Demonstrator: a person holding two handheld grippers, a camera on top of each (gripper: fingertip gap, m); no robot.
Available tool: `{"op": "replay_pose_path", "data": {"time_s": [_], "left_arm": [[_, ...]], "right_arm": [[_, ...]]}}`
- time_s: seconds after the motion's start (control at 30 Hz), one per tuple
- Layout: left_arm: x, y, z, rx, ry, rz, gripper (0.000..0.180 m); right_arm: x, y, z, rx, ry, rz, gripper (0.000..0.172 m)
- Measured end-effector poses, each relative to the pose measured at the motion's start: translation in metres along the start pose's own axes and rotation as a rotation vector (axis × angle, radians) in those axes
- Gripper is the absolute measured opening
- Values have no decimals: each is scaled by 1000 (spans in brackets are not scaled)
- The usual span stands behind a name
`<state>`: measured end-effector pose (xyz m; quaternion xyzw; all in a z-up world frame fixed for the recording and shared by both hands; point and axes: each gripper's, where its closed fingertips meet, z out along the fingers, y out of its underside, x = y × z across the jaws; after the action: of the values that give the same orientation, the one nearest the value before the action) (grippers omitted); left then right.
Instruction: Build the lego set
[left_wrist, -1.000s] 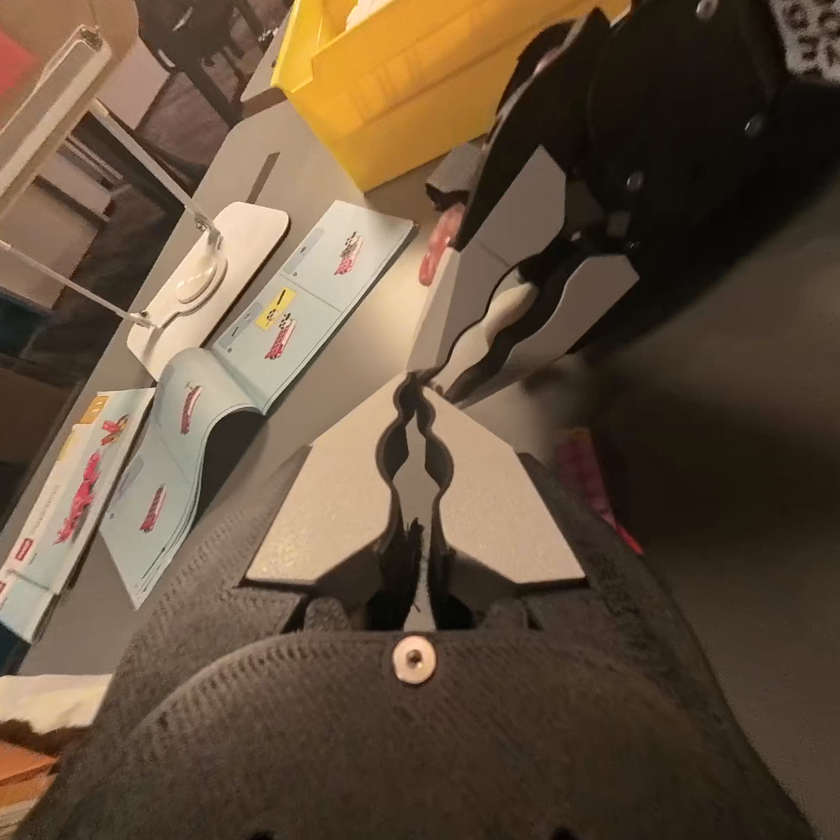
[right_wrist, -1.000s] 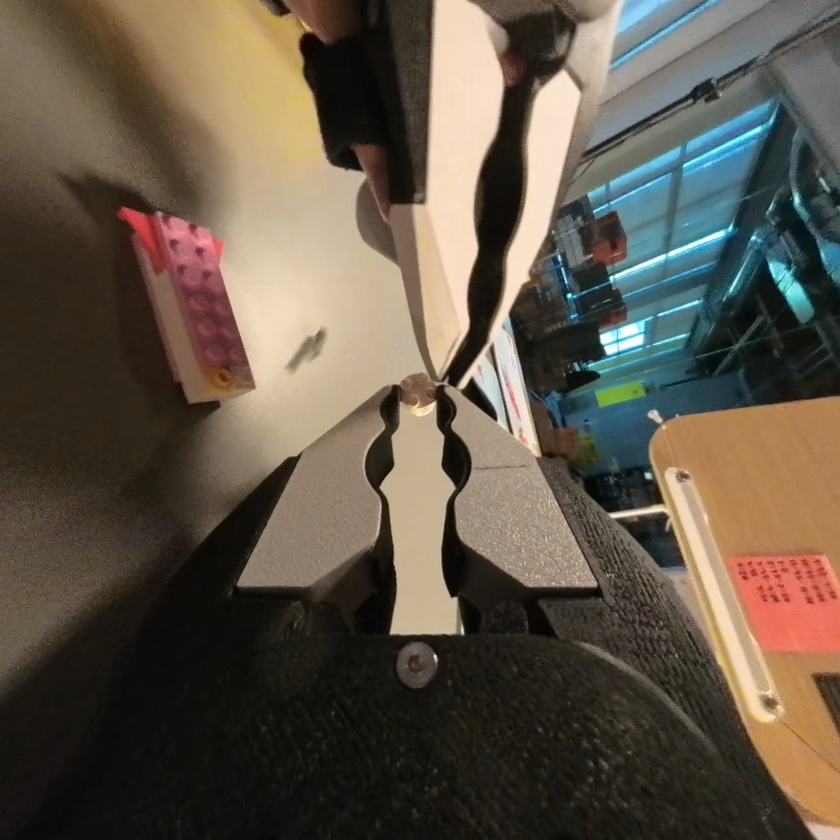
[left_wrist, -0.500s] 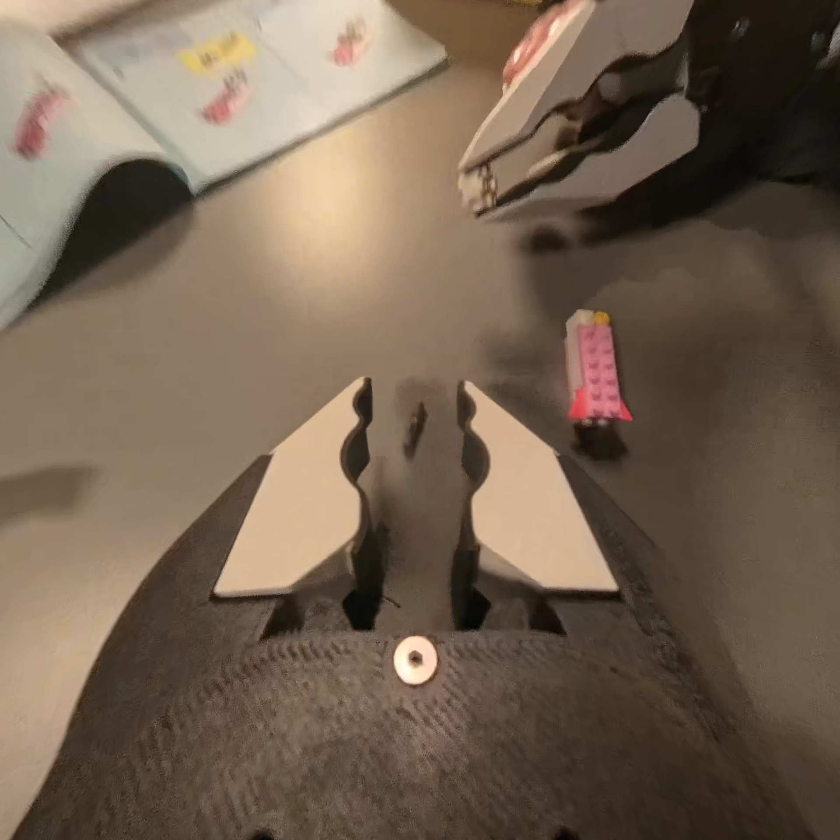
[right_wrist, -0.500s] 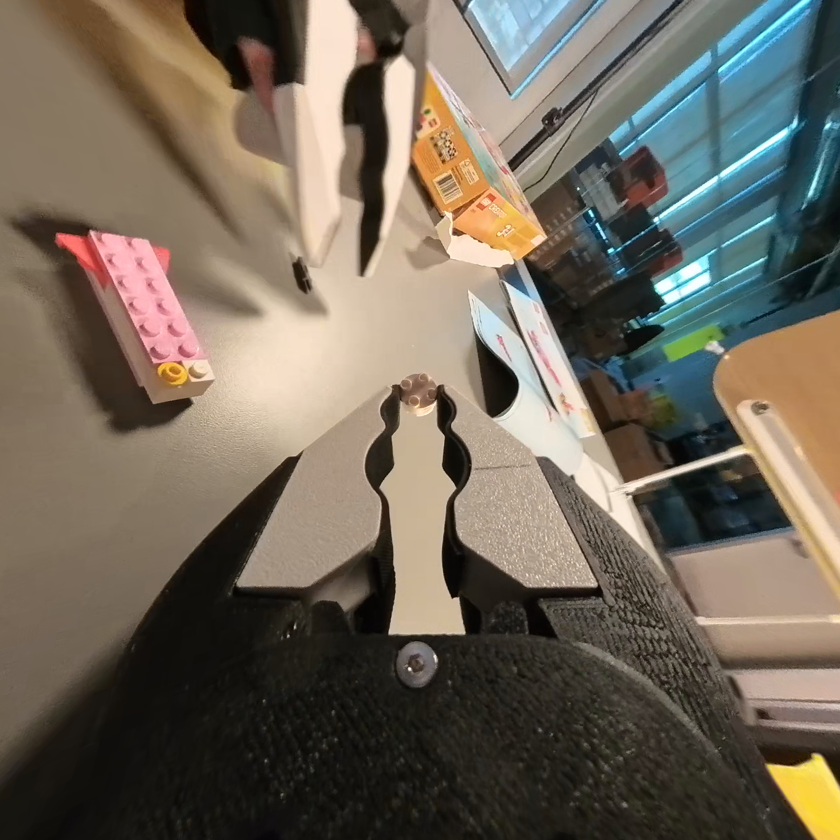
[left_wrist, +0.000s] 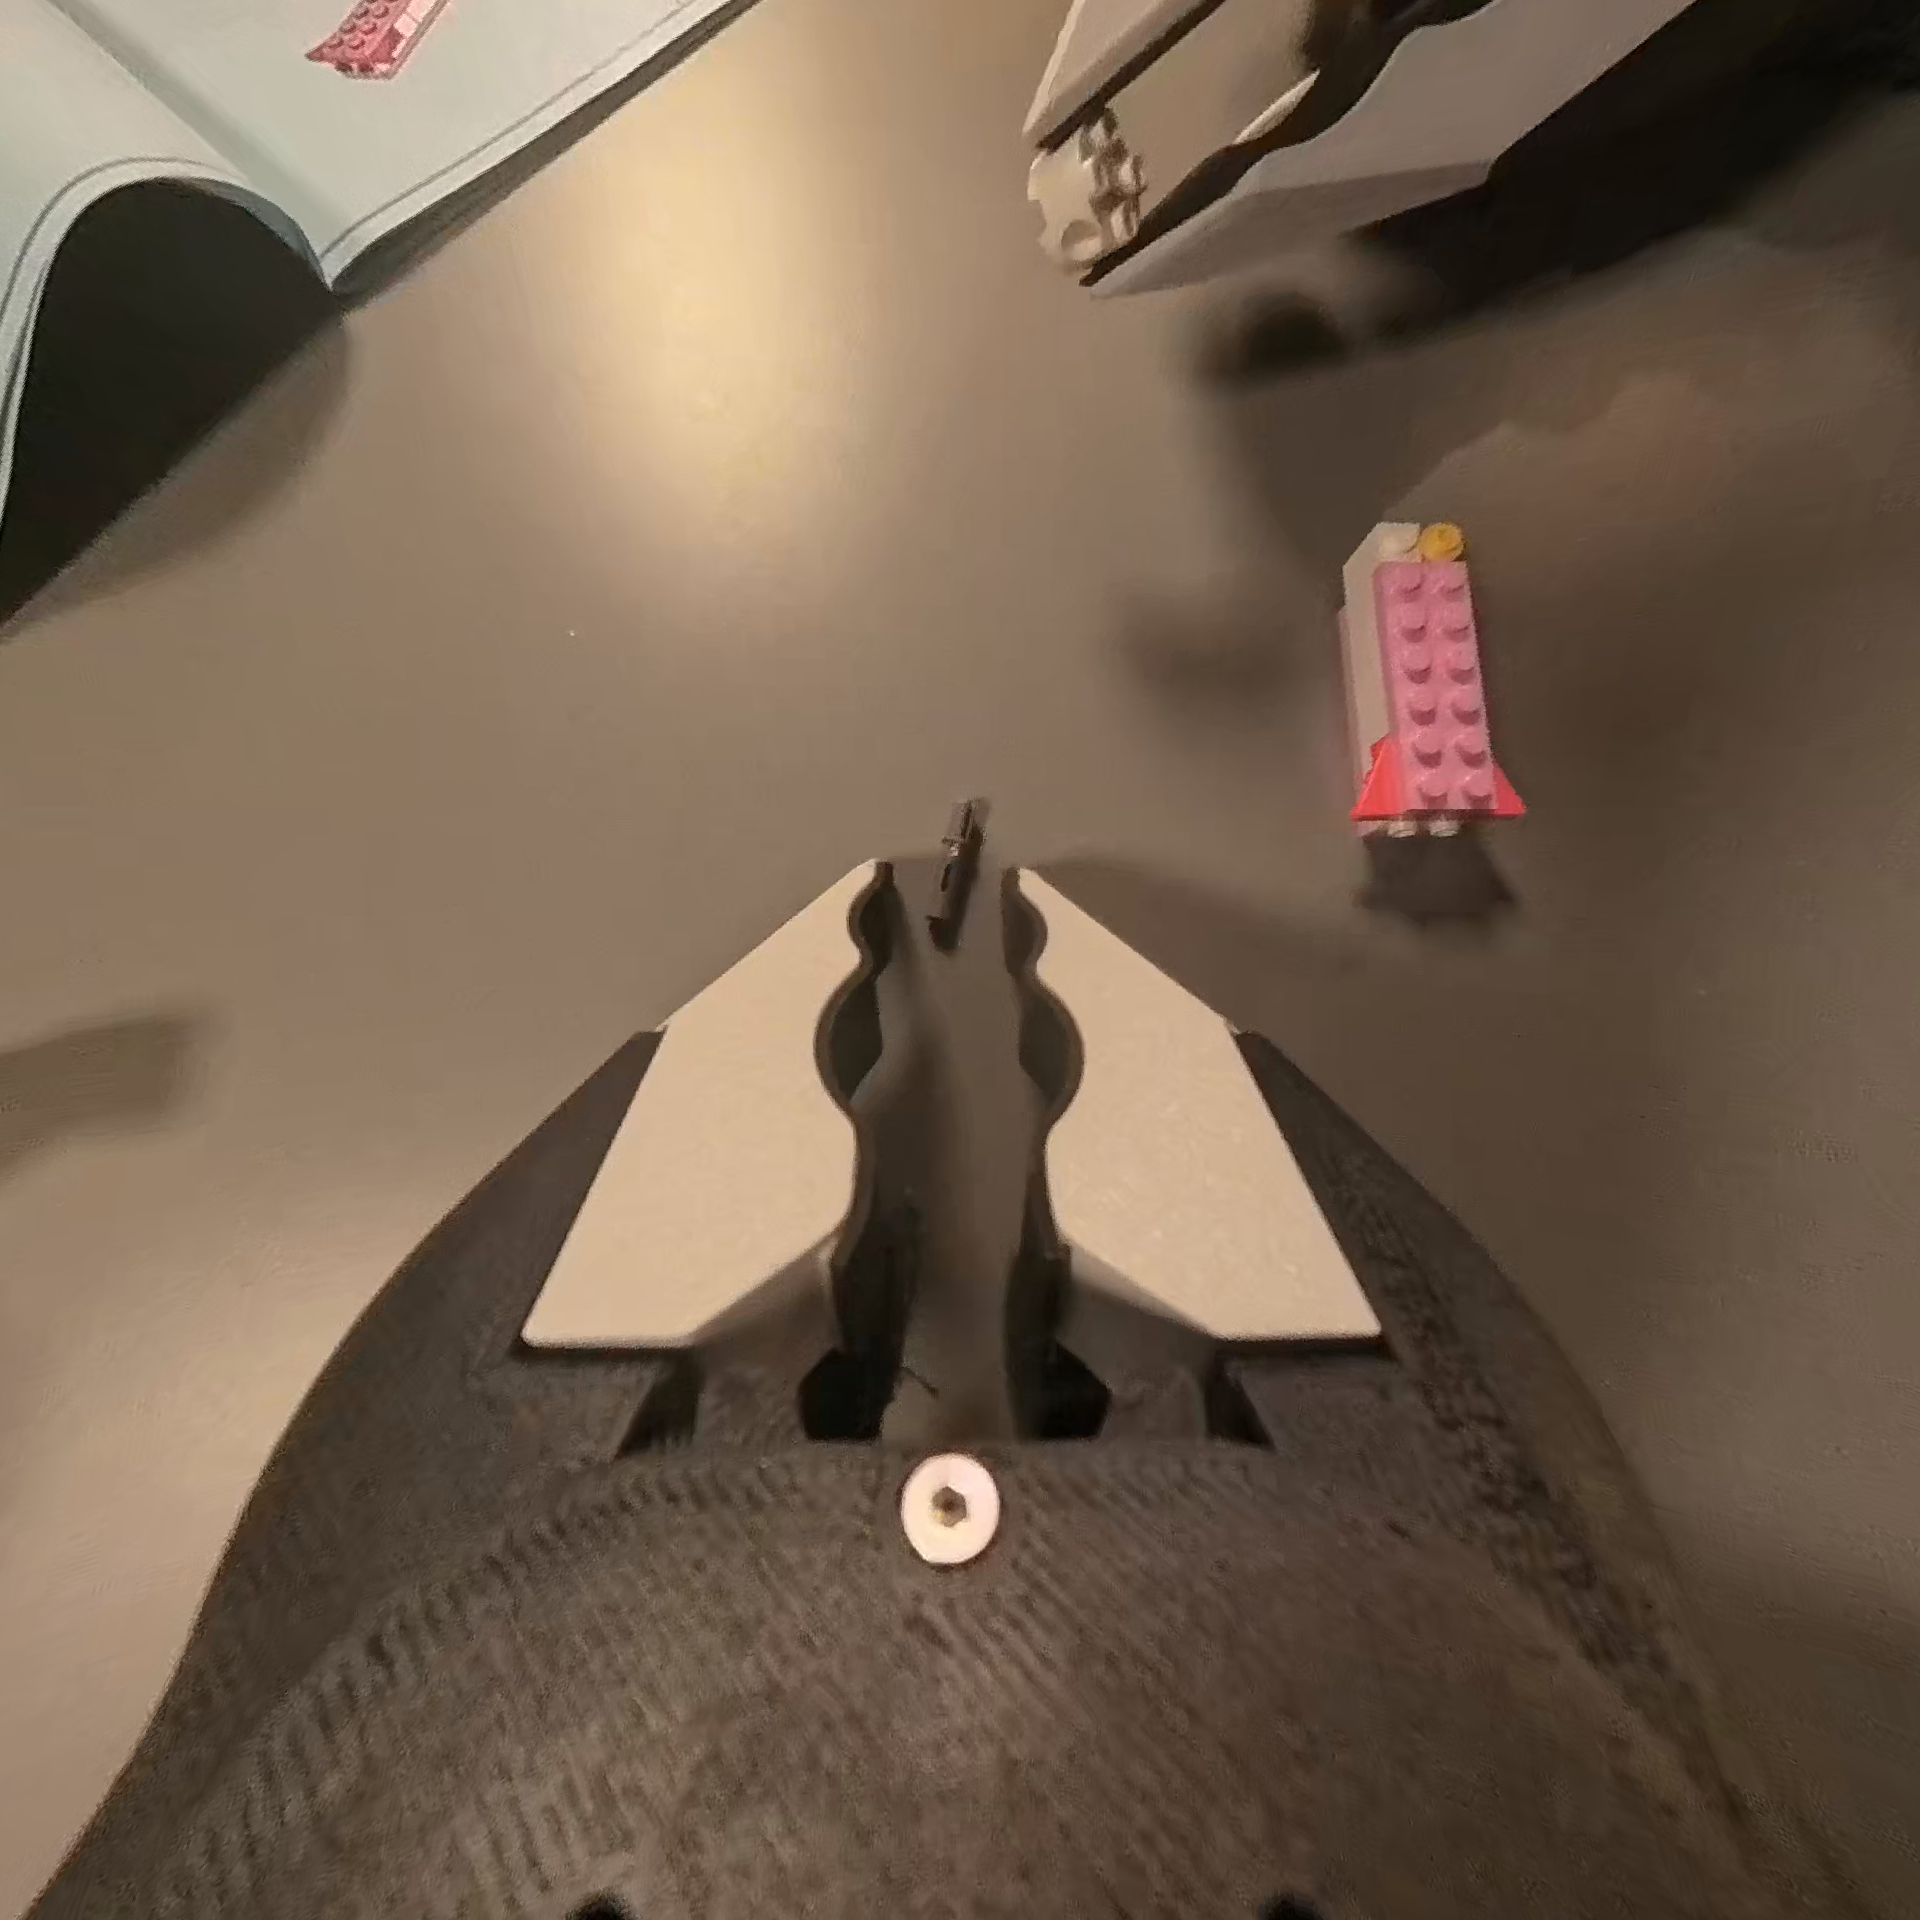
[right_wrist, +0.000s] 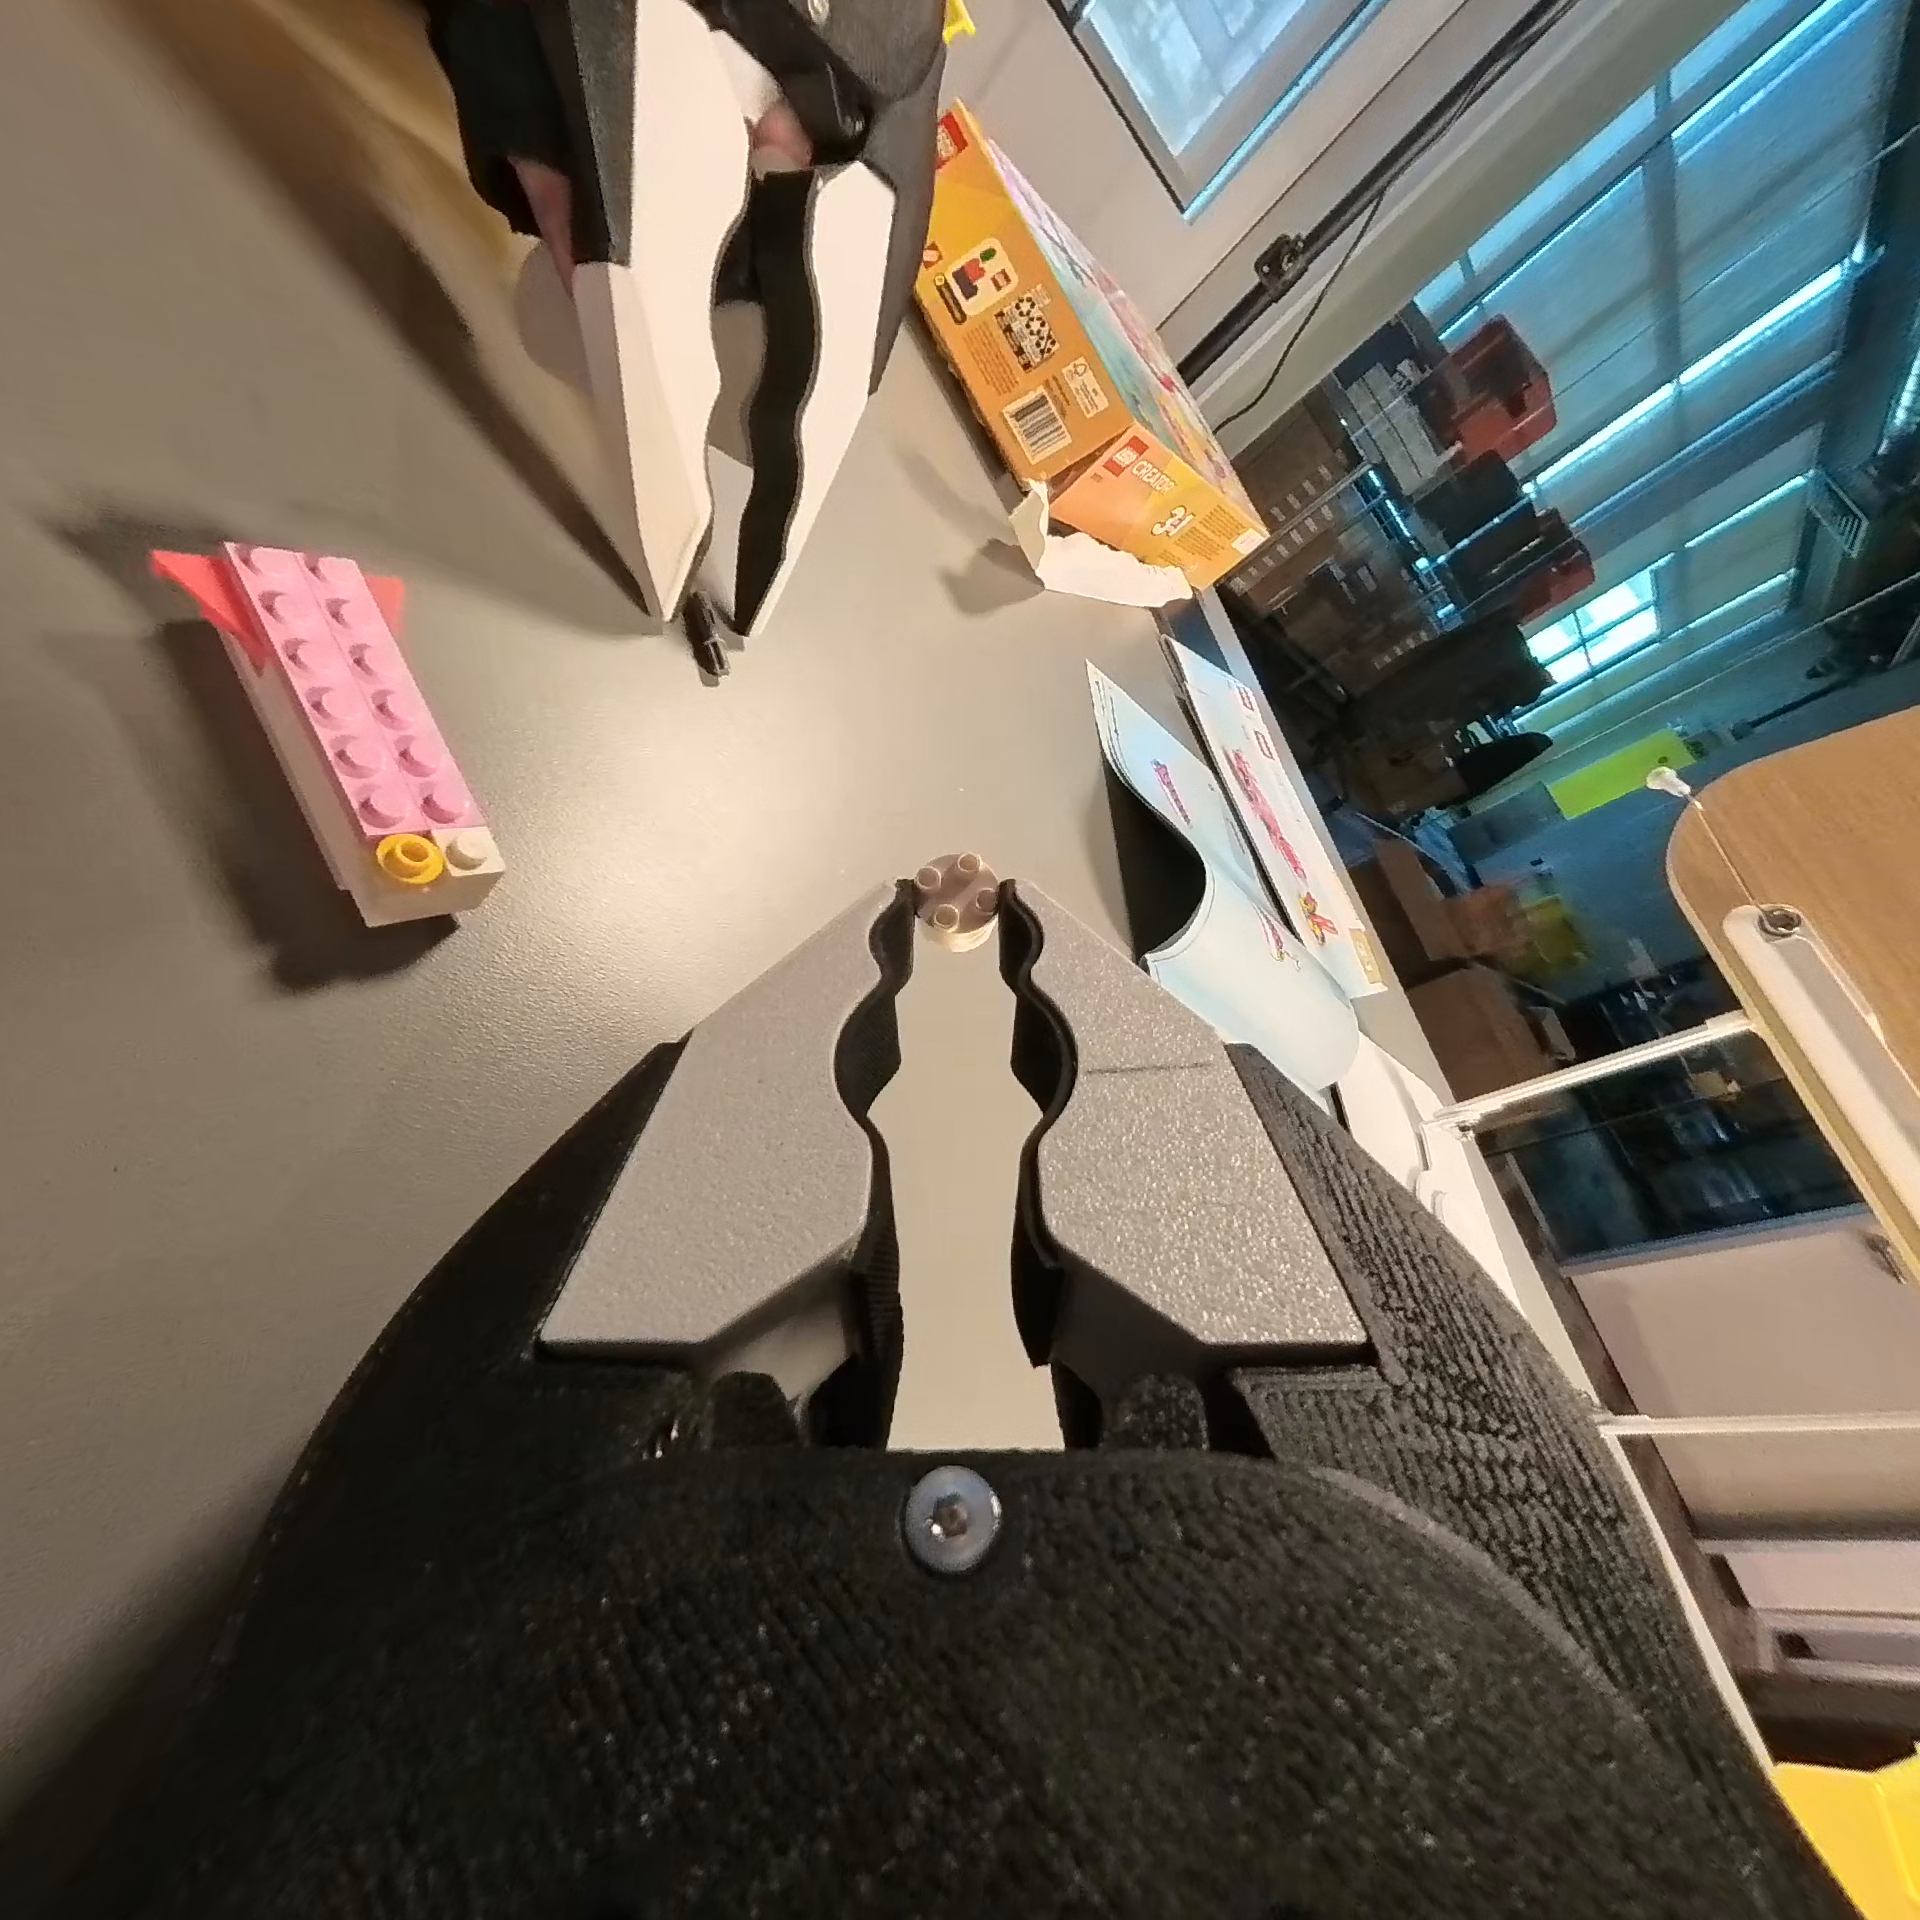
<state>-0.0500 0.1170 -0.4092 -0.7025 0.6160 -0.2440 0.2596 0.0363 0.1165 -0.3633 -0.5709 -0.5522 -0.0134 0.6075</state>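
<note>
Your matte grey tabletop (left_wrist: 520, 727) carries everything, smooth with a soft glare patch. An orange cardboard box (right_wrist: 1081, 343) lies at its far edge in the right wrist view, torn flap beside it. A pale-blue paper booklet (left_wrist: 208, 125) lies open, pages arched. A studded plastic brick assembly (left_wrist: 1434, 686) lies flat on the table: pink plates on a white base, red wedge slopes at one end, a yellow round stud and a white one at the other.

Your right gripper (right_wrist: 956, 909) has its wavy-edged grey fingers clamped narrow on a small round four-stud brick (right_wrist: 954, 896), tan-grey, both pads pressing its sides.

Your left gripper (left_wrist: 948, 875) is narrowly parted; a tiny black pin (left_wrist: 956, 868), thin and ridged, lies on the table between the fingertips with a gap each side, not gripped.
</note>
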Motion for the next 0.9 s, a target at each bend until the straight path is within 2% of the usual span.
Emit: {"op": "replay_pose_path", "data": {"time_s": [0.13, 0.37, 0.47, 0.57, 0.7, 0.8, 0.9], "left_arm": [[7, 2, -3, -26, 42, -39, 29], [45, -8, 2, -15, 250, -45, 30], [37, -15, 1, 20, 188, -15, 30], [22, -28, -6, 122, 104, 32, 33], [24, -41, 1, 180, 171, 124, 53], [36, -42, 15, 152, 300, 112, 55], [36, -35, 27, 90, 305, 118, 52]], "right_arm": [[0, 0, 0, -1, -2, 3, 14], [0, 1, 1, -3, -5, 8, 14], [0, 0, 0, 0, -4, 8, 14], [-1, 0, 1, 1, -7, 9, 14], [-1, 0, 1, 2, -11, 13, 14], [0, 1, 1, 5, -9, 25, 14], [2, 0, 0, 9, -7, 38, 14]]}}
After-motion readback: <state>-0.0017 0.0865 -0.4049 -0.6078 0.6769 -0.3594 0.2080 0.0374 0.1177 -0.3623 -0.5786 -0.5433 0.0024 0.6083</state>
